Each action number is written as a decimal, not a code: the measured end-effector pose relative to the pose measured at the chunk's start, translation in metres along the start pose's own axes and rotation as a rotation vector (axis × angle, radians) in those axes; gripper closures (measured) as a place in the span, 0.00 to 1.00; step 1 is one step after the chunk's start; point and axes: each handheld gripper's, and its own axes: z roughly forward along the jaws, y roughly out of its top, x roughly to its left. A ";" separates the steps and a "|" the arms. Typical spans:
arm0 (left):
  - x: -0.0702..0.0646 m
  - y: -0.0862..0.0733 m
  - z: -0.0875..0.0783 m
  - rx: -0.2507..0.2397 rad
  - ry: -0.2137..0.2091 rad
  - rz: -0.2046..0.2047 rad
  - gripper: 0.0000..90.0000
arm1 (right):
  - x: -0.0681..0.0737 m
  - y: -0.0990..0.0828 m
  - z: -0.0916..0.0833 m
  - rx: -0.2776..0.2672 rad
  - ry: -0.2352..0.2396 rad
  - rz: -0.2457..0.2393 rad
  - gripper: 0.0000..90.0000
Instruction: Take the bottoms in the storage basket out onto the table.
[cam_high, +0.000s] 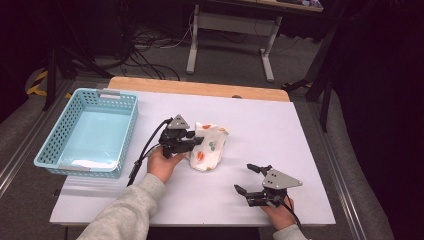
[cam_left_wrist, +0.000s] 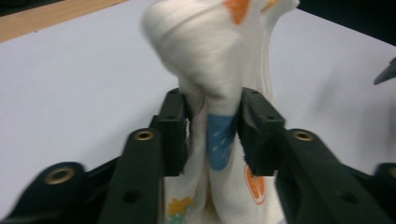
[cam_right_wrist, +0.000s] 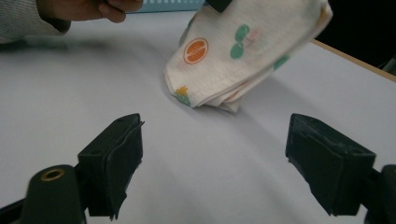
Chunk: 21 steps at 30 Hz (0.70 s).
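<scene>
From the high view we are seeing one printed cloth (cam_high: 209, 145) lying bunched mid-table, wide bare tabletop (cam_high: 260, 120) stretching to its right and far edges. One blue basket (cam_high: 90, 131) is sitting at the left edge, holding nothing we can make out.

In the left gripper view, our left gripper (cam_left_wrist: 214, 133) is straddling the cloth (cam_left_wrist: 210, 70), jaws partly apart, fabric filling the gap; whether it is gripping, we cannot tell.

In the right gripper view, our right gripper (cam_right_wrist: 212, 163) is gaping wide, holding nothing, short of the cloth (cam_right_wrist: 233, 60).
</scene>
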 end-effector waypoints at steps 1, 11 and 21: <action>0.002 0.000 0.001 -0.001 0.023 -0.024 0.51 | 0.000 0.000 0.000 0.000 0.000 -0.001 0.21; 0.012 -0.002 -0.001 0.023 0.047 -0.060 0.14 | 0.000 0.000 0.000 0.002 0.002 -0.001 0.21; 0.006 0.003 -0.013 -0.034 0.032 -0.008 0.12 | -0.001 0.000 0.001 0.004 0.003 0.003 0.21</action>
